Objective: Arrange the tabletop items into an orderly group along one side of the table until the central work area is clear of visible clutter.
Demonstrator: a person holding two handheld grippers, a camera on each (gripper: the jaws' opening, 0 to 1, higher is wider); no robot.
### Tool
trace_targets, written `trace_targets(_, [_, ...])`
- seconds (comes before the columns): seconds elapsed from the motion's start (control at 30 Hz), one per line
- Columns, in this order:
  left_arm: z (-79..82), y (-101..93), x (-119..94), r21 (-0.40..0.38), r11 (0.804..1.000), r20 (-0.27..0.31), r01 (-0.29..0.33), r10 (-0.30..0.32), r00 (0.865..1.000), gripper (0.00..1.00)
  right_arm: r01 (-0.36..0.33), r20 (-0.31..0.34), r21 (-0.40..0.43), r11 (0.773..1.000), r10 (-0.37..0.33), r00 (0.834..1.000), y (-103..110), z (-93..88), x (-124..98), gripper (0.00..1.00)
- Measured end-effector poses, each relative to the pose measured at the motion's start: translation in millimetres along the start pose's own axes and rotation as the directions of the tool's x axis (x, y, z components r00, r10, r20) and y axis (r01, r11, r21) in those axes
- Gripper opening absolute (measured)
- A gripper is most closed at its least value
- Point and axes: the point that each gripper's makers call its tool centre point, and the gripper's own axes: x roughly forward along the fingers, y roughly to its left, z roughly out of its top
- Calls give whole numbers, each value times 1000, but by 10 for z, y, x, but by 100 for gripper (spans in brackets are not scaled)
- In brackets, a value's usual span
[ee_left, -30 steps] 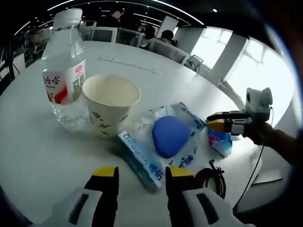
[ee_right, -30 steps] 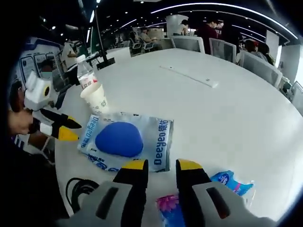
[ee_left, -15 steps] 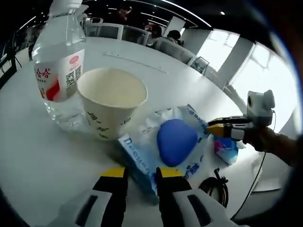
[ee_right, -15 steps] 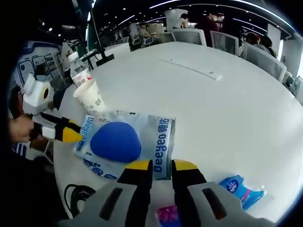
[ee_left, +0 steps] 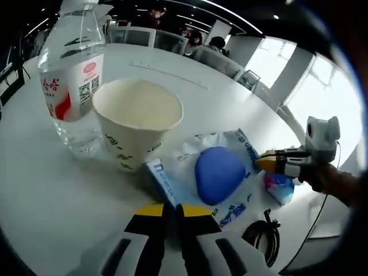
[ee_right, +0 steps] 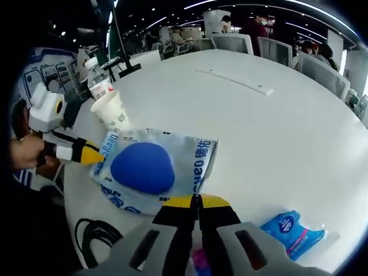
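Beside right claw (ee_right: 195,202), blue packet (ee_right: 290,231)

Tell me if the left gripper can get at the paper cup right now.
Probably not yet: the left gripper is shut on the blue-and-white packet. The paper cup stands just beyond, unobstructed.

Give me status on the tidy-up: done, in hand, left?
Done: water bottle and paper cup stand together near the table's edge. In hand: both grippers, left gripper and right gripper, pinch opposite edges of the wipes pack. Left: blue tissue packet and black cable.
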Motion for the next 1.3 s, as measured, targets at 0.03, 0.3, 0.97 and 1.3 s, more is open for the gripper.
trace_targets(0.03, [20,-25,-25,0,1000,5,8,-8,1000,2,0,1,11,1000,0,1000,-19,-4,-6,0])
trace_targets(0.3, [2,-142,-76,87,996,-10,32,-31,999,0,27,41,76,997,-30,999,11,-20,-227,0])
trace_targets(0.97, [349,-279,-104,297,950,-104,95,-66,992,0,91,111,281,955,-126,986,84,-58,-582,0])
trace_targets(1.3, [346,-274,-5,258,964,-120,68,-38,992,0,91,118,358,929,-142,983,142,-116,-566,0])
